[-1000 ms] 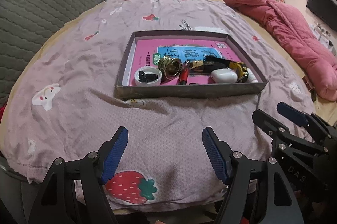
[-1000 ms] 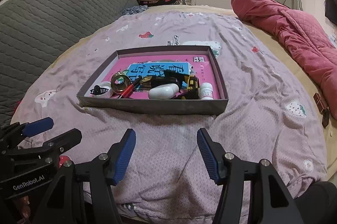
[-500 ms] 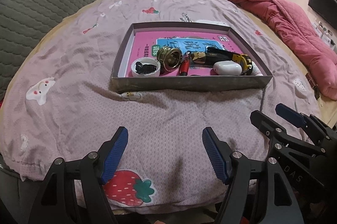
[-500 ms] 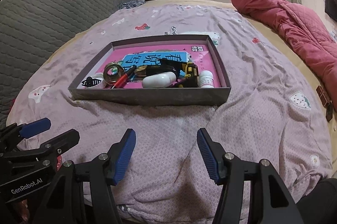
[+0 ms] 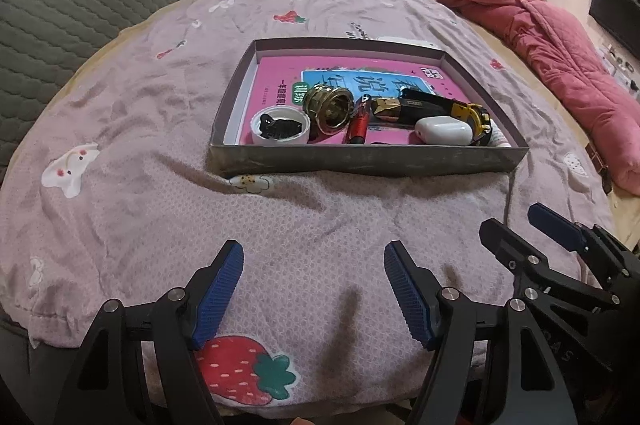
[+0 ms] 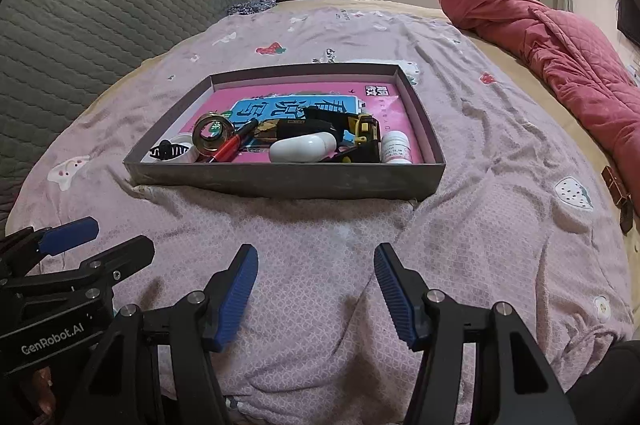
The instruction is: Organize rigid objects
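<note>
Small items all inside grey tray (image 5: 360, 157) on bed; nothing left outside. Left gripper (image 5: 314, 295), right gripper (image 6: 316, 291) both spread, empty. Looks finished.

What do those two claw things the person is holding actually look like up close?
Both look alike: black angular frames with silver screw heads, and two fingers faced with ribbed blue pads. The left claw has pads of that blue; its body reads "GenRobot.AI" in white in the right wrist view. The right claw matches, with pale letters on its side, partly readable. No cables or sleeves show.
</note>
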`<control>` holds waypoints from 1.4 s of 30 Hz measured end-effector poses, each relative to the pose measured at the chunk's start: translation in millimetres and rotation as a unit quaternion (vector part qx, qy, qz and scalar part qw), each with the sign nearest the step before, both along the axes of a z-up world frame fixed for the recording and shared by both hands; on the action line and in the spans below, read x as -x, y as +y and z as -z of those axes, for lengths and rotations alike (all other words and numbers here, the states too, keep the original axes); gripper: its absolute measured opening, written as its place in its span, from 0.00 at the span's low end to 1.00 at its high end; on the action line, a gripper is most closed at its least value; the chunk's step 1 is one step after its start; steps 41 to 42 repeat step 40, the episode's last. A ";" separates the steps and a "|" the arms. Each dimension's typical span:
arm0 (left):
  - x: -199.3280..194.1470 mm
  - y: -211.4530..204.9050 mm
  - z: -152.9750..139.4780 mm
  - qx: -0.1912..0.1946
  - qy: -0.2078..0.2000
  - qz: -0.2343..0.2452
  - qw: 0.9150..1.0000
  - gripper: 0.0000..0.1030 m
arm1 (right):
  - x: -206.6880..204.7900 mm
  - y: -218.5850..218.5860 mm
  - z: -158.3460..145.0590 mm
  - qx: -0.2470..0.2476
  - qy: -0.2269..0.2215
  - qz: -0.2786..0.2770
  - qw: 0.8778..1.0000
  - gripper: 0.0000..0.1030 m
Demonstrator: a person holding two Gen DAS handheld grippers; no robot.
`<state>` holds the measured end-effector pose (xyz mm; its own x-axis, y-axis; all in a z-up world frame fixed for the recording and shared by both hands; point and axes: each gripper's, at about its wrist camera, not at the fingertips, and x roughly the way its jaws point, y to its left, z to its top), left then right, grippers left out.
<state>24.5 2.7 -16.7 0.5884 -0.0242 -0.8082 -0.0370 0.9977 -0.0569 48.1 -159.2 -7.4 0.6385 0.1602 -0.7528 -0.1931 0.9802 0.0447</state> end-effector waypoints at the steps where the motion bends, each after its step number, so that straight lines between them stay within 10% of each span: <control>1: -0.3 -0.3 0.5 -0.003 0.000 -0.001 1.000 0.72 | -0.3 -0.2 0.0 0.000 0.001 0.000 1.000 0.58; 42: -3.5 2.1 4.8 -0.005 0.001 0.003 1.000 0.72 | -3.8 -2.5 4.1 -0.002 0.012 0.005 1.000 0.58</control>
